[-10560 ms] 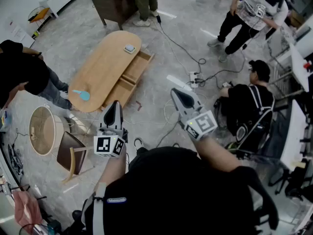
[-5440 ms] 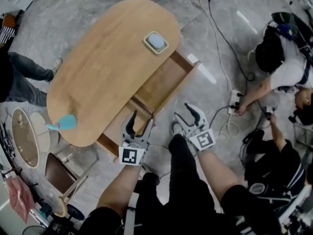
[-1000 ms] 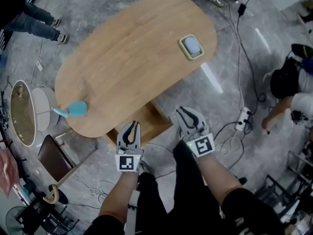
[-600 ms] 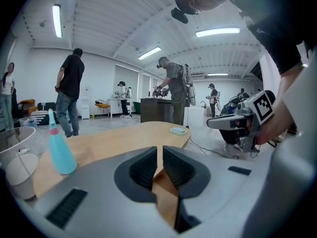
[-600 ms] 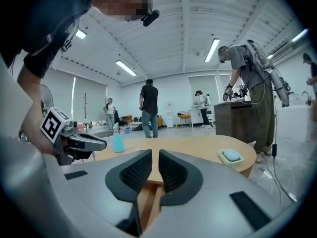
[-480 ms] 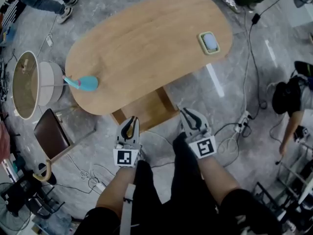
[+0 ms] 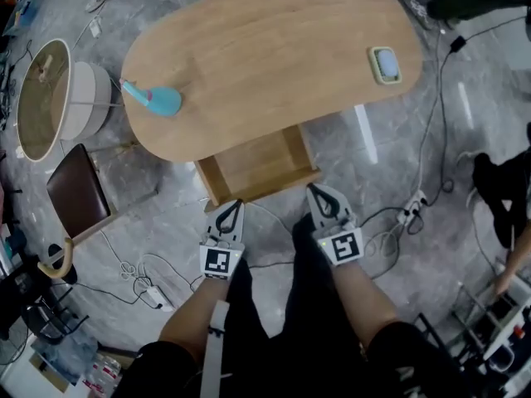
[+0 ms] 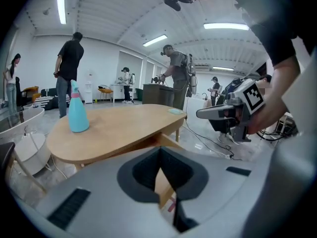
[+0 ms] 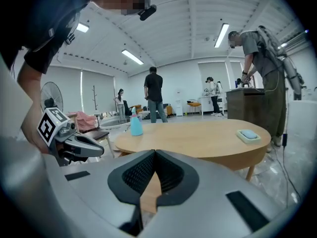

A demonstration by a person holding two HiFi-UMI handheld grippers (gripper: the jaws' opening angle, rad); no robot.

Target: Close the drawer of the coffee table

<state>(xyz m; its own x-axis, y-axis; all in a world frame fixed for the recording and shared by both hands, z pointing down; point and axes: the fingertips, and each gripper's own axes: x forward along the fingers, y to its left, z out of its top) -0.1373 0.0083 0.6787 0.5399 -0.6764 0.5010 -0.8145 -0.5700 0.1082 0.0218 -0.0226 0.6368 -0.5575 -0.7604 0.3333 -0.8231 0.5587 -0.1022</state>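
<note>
The oval wooden coffee table has one drawer pulled out toward me, and the drawer looks bare inside. My left gripper hovers just short of the drawer's front board, near its left end. The right gripper sits by the front board's right corner. Whether either touches the board cannot be told. Both pairs of jaws have just been closing and now stand shut with nothing between them. The left gripper view shows my left gripper aimed at the table, and the right gripper view shows my right gripper doing the same.
A blue spray bottle stands on the table's left end, and a small green pad lies on its right end. A round side table and a brown chair are at left. Cables and a power strip lie on the floor. People stand behind the table.
Two drawers stood open several seconds ago; one is now shut. Over the last second both grippers moved up to the remaining drawer's front, and their slightly parted jaws closed.
</note>
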